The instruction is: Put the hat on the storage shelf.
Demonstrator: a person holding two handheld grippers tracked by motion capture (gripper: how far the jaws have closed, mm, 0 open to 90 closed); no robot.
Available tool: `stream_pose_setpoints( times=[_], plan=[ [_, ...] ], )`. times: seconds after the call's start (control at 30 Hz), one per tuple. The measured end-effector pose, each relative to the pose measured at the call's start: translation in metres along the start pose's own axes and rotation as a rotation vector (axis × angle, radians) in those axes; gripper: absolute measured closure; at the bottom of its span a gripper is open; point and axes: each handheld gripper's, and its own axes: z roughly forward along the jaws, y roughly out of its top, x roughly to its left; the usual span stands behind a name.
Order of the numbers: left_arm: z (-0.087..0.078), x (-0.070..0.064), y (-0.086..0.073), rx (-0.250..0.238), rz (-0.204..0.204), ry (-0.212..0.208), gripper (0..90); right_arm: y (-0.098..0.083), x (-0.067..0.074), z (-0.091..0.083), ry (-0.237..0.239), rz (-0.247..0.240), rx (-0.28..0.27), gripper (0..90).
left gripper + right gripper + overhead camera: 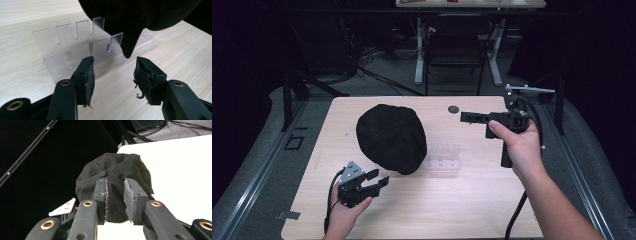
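1. Nearest me, at about 7 o'clock on the table [452, 210], my left gripper [378, 179] sits low over the wood in my left hand [346, 212]. Its jaws stand wide apart with nothing between them and point toward 1 o'clock.
2. Just beyond those jaws, in the left gripper view, a clear plastic rack [82, 47] with slotted walls stands on the table, and a drooping point of the black cap [140, 17] hangs down in front of it without touching either pad.
3. The black cap [391, 137] lies near the middle of the table, a little toward 10 o'clock, and covers the left end of the clear plastic rack [443, 157].
4. At about 2 o'clock my right gripper [463, 117] is held level above the table in my right hand [521, 145], pointing toward 9 o'clock at the cap. In its own view the jaws are part open with a gap, gripping nothing; the cap [117, 172] lies farther off.
5. Farthest, near 12 o'clock, a small dark disc [453, 108] sits at the table's far edge.
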Motion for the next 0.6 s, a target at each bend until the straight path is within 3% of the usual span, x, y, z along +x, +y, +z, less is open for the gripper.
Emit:
stream_pose_setpoints(
  times=[0.17,0.6],
  plan=[
    [-0.013,0.009,-0.005,0.005,-0.018,0.022,47.9,-0.006,-0.004,-0.009,-0.013,-0.012,-0.005,71.1],
    [-0.023,0.029,-0.027,-0.012,-0.095,0.072,47.6,-0.041,-0.017,-0.022,-0.144,-0.099,-0.012,68.1]
  ],
)
